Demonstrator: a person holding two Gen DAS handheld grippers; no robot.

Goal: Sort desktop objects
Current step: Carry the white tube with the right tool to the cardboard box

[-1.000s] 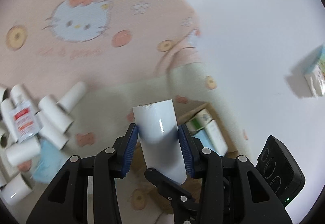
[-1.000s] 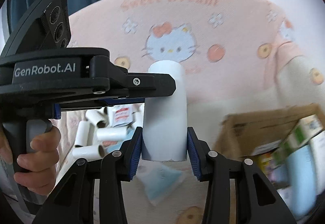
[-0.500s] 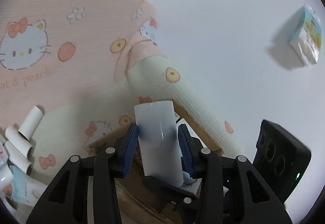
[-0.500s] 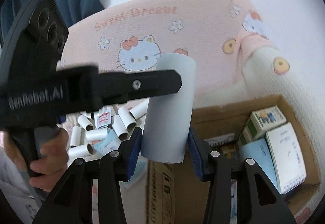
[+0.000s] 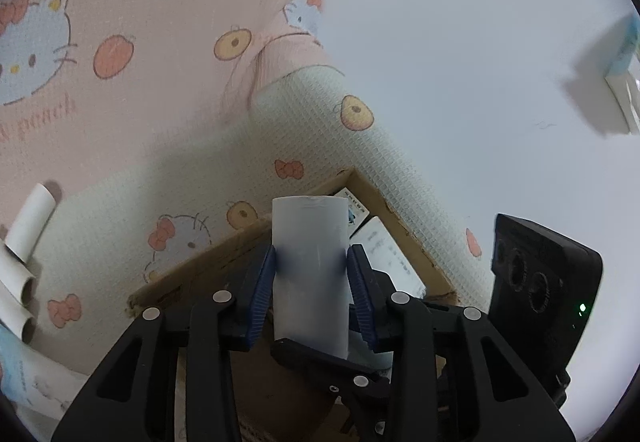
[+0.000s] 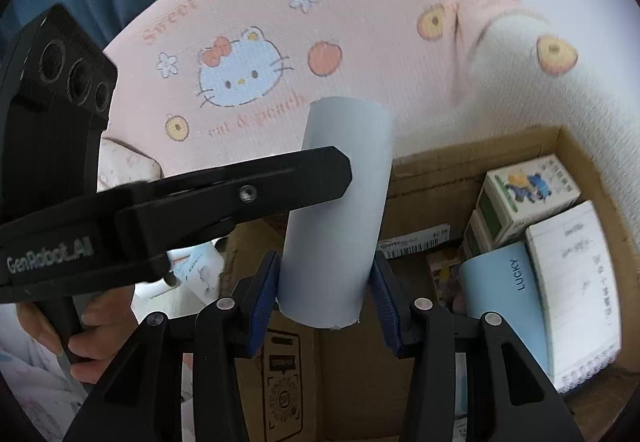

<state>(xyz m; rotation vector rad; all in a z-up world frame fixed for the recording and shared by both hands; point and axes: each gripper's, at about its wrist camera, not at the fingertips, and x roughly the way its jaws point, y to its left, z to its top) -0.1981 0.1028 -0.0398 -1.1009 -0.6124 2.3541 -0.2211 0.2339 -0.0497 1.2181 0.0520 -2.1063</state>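
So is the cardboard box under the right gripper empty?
No, the cardboard box already holds a blue booklet and small cartons.

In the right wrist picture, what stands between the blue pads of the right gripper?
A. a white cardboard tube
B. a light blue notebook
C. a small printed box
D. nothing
A: the white cardboard tube stands between the pads of the right gripper, above the open brown cardboard box.

Blurred packet (image 5: 624,53) cut off at right edge.
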